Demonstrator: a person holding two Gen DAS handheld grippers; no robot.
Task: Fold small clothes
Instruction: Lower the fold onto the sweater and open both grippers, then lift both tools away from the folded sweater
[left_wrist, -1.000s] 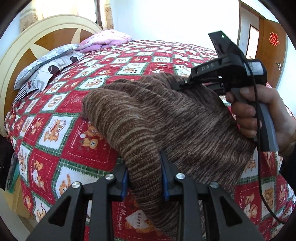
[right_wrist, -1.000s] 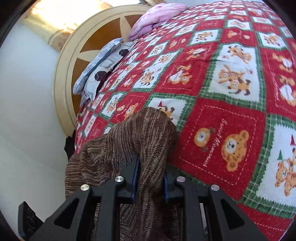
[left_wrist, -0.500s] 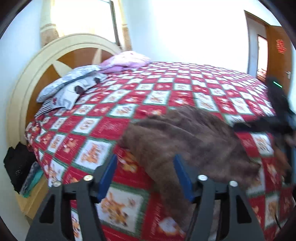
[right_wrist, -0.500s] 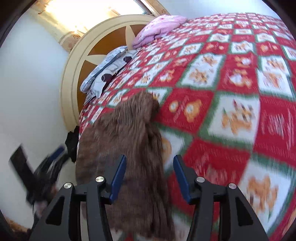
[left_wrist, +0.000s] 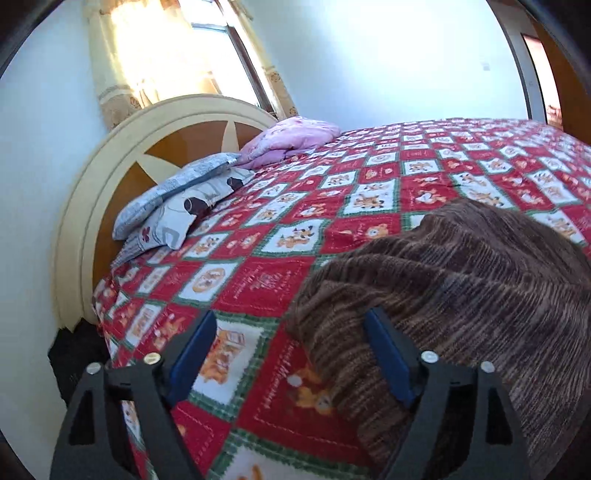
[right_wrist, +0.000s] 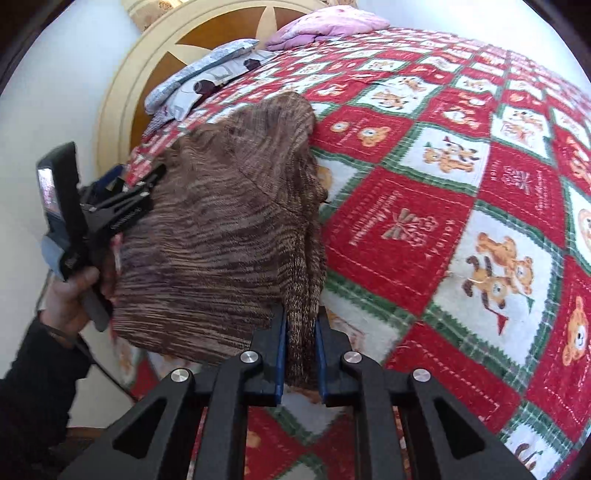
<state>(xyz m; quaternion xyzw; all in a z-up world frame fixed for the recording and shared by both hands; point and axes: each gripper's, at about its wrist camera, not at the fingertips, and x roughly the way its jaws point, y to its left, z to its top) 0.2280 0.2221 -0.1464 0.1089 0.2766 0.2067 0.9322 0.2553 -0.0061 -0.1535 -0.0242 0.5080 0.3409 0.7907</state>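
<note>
Scanning left wrist view first:
left gripper (left_wrist: 291, 350): bottom centre of frame, jaws spread wide and just been opening; nothing pinched, quilt shows in the gap
blue pads (left_wrist: 194, 345): left one over the quilt; right one at the knit's near edge, contact unclear
brown knit garment (left_wrist: 454, 280): lower right of frame, lying bunched on the bed, edge reaching in between the jaws
quilt (left_wrist: 266, 280): red, white and green squares with bear prints, fills centre
pillows (left_wrist: 177, 206): grey patterned pair, left of centre, against the headboard
pink pillow (left_wrist: 295, 138): upper centre, just beyond the grey pair
headboard (left_wrist: 110, 192): cream arch with brown panels, left side
window (left_wrist: 177, 55): bright, curtained, top left

right wrist view:
right gripper (right_wrist: 299, 354): bottom centre, jaws just been closing, now clamped on a narrow fold of the knit
brown knit garment (right_wrist: 229, 221): left of centre, on the quilt by the bed edge; near strip runs down into the right jaws
left gripper (right_wrist: 144, 184): left edge of frame, tips beside the garment's left edge, not gripping
hand (right_wrist: 70, 291): lower left, wrapped round the left gripper handle, dark sleeve below
quilt (right_wrist: 461, 203): covers right half
pillows (right_wrist: 207, 77): top, left of centre, by the headboard
</note>
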